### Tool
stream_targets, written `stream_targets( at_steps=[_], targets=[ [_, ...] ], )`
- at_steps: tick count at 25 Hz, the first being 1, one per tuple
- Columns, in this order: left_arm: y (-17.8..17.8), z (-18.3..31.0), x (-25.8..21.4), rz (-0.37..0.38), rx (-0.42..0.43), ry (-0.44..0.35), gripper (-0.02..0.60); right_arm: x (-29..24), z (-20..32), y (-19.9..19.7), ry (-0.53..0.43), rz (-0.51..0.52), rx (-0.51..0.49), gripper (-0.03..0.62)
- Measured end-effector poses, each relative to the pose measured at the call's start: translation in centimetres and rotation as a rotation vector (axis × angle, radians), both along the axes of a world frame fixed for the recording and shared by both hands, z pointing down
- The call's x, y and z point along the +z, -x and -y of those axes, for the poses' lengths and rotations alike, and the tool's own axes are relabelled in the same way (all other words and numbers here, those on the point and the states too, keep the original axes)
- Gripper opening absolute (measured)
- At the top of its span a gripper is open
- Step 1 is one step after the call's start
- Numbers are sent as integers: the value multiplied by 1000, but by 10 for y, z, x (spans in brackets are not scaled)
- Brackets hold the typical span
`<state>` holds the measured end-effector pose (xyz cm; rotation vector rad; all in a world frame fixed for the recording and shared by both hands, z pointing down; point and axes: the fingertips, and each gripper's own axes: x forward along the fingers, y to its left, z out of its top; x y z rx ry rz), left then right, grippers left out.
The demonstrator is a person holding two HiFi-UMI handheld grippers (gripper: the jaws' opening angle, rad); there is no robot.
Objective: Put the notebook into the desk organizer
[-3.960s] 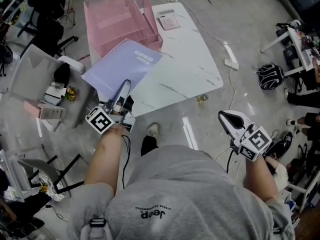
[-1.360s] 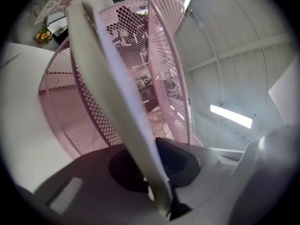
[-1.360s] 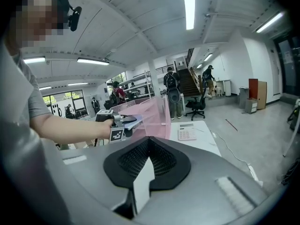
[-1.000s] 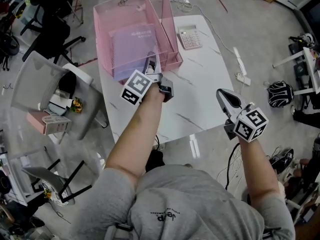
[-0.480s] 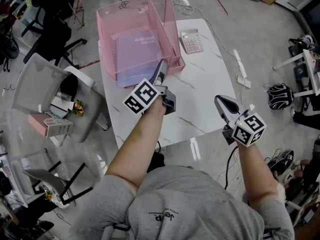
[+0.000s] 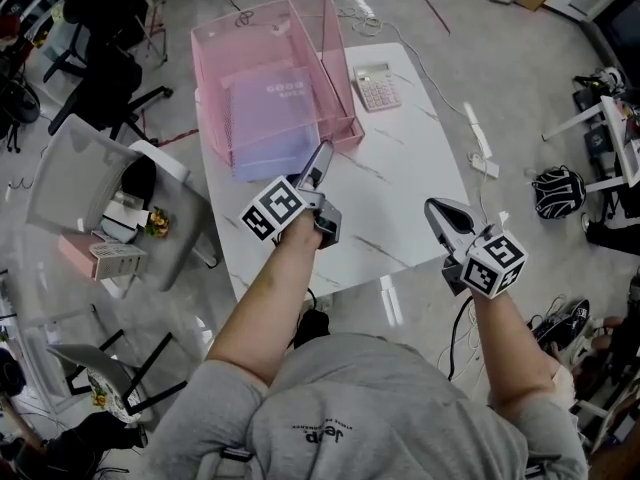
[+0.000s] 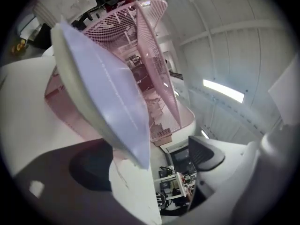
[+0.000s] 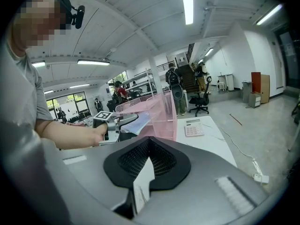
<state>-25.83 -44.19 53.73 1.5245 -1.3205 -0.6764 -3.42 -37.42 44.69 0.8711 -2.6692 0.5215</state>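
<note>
Two grippers noted. Left gripper [image 6: 321,159]: jaws spread, just been opening, with a corner of the notebook [image 6: 270,118] loose between them (pads not pressing). The notebook rests in the desk organizer [image 6: 336,63], wide compartment. Right gripper [image 6: 441,214]: jaws pressed together, empty.

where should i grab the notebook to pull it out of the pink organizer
Take the notebook by its near corner, which pokes out past the pink organizer's low front. Come from the person's side, over the table, with jaws across the thin covers. Mesh walls close off its left, right and far edges, so that corner is likely the only free part.
</note>
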Motion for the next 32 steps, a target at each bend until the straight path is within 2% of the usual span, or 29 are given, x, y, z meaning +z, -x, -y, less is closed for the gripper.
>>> stream_targets(
  at_steps=[4,7,9,13,18,21,27,32],
  targets=[
    [-23,-26,10,-6,98,-6,535,-4,-3,-10,-6,12,15,2],
    [-47,-45,3,1,216,-53,534,-9,-6,-19,-21,27,35,2],
    [-64,-56,-8,42,301,-99,532,-16,-8,-29,-36,40,59,2],
    [-96,-72,-38,184,436,-203,526,-33,-16,-57,-70,54,100,2],
    [-148,-88,-79,322,580,-351,354,-53,-32,-102,-112,63,167,2],
    [-188,-100,-99,383,669,-428,274,-66,-47,-132,-135,63,209,2],
    [-275,-136,-133,454,864,-583,181,-89,-81,-205,-188,69,318,2],
    [-360,-173,-150,459,1064,-698,134,-104,-134,-277,-227,46,479,2]
  ],
)
